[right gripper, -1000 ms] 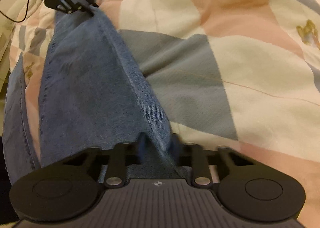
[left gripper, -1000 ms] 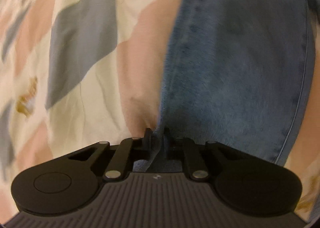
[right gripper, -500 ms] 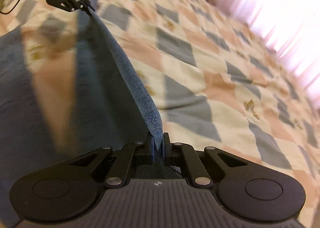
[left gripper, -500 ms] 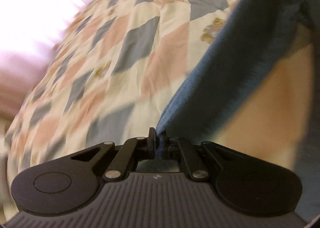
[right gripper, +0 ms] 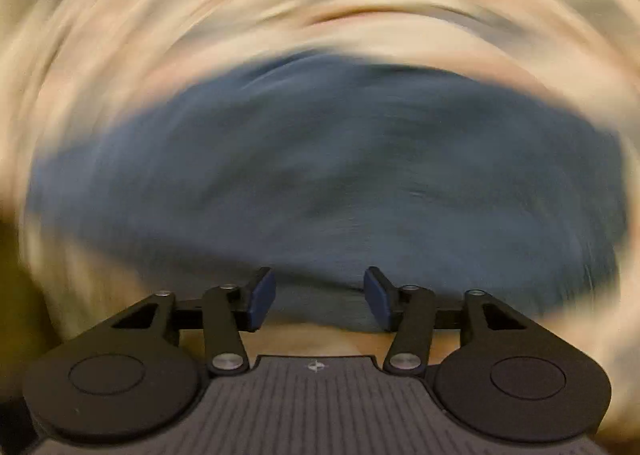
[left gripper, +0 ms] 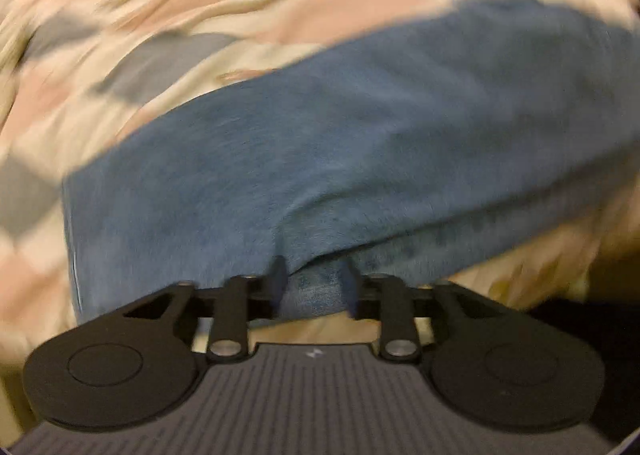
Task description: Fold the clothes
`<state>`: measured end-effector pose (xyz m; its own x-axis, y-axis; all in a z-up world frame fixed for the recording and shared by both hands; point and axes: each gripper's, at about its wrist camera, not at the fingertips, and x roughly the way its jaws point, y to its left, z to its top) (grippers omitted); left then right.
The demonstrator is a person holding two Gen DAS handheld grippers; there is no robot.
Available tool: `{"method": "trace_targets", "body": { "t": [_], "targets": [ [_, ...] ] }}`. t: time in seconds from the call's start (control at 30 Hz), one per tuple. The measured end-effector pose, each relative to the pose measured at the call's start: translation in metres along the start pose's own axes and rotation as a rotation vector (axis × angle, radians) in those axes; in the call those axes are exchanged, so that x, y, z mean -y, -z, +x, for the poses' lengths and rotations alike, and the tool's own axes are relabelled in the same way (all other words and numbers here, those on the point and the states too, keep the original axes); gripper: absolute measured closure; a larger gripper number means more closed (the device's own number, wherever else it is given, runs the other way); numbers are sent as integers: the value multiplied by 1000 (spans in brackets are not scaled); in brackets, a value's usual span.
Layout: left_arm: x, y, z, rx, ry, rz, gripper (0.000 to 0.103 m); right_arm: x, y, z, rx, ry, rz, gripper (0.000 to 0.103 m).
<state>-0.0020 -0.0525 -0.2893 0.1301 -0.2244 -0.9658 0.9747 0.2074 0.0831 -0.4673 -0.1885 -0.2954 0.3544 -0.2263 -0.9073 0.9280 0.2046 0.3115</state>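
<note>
Opening, both the left hand-held gripper (left gripper: 312, 287) and the right hand-held gripper (right gripper: 319, 295) let go of the jeans (left gripper: 360, 143) on the bed (left gripper: 120, 35). Denim looks heavy and limp; take hold again at the folded edge.

The jeans (left gripper: 360, 159) are a mid-blue denim with a faintly mottled, washed look, darker in the folds near the bottom. The bedspread (left gripper: 168, 55) under them is a patchwork of cream, pale pink and grey-blue diamonds, blurred here. The left gripper (left gripper: 314, 287) is matt black with a ribbed grey body. The right gripper (right gripper: 320, 297) is also black, its pads (right gripper: 262, 297) dark blue.
</note>
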Motion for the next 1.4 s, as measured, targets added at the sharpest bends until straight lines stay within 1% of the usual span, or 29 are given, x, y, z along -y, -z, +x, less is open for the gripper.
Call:
{"method": "trace_targets", "body": {
  "t": [0.07,0.1,0.13,0.17,0.23,0.33,0.4,0.43,0.47,0.5,0.57,0.63,0.7,0.8,0.87,1.03,1.1,1.13,1.17,1.2,1.23,1.3,1.33,1.37,1.4],
  "targets": [
    [-22,-4,-1,25,25,-180,72,59,-5,-15,103,-16,364,49],
    [-33,-4,-1,37,36,-266,72,86,-3,-19,145,-26,516,49],
    [-41,-2,-1,49,40,-340,72,109,-1,-21,180,-33,643,49],
    [-46,0,-1,57,34,-390,72,127,3,-22,209,-34,735,49],
    [-47,0,0,68,21,-415,72,150,9,-22,262,-18,831,49],
    [-40,5,2,75,30,-402,72,167,11,-13,306,2,887,48],
    [-36,12,2,73,41,-401,71,171,9,-4,331,-25,907,50],
    [-37,16,5,73,56,-426,71,171,8,-1,349,-40,910,50],
    [-40,20,7,77,71,-463,71,171,7,2,362,-57,910,50],
    [-48,25,10,86,84,-526,71,170,6,7,363,-60,905,50],
    [-63,35,16,105,112,-651,69,165,4,17,348,-37,895,50],
    [-78,46,22,126,142,-776,68,166,9,24,346,-45,907,50],
    [-93,59,27,158,186,-890,67,162,18,26,364,-52,937,50],
    [-110,71,39,188,240,-1016,66,155,25,33,394,-65,993,50],
    [-118,75,48,198,265,-1074,66,151,25,35,404,-71,1006,50],
    [-131,75,62,232,272,-1112,66,147,21,38,415,-64,992,49],
    [-134,70,61,229,265,-1091,68,148,17,39,409,-60,991,51],
    [-133,65,59,221,253,-1048,71,148,14,38,401,-52,985,61],
    [-132,61,56,208,237,-1000,75,148,13,35,396,-47,978,65],
    [-131,59,54,194,231,-973,75,147,14,31,396,-49,966,67],
    [-131,62,52,185,239,-974,74,147,15,27,397,-54,955,67],
    [-130,68,48,168,254,-976,67,147,16,20,396,-65,941,67],
    [-130,72,46,166,262,-988,60,147,17,17,398,-70,935,66],
    [-130,78,45,175,271,-1023,53,147,18,15,400,-73,930,66],
    [-130,83,46,185,278,-1057,51,147,19,14,401,-76,932,65]
  ]
}}
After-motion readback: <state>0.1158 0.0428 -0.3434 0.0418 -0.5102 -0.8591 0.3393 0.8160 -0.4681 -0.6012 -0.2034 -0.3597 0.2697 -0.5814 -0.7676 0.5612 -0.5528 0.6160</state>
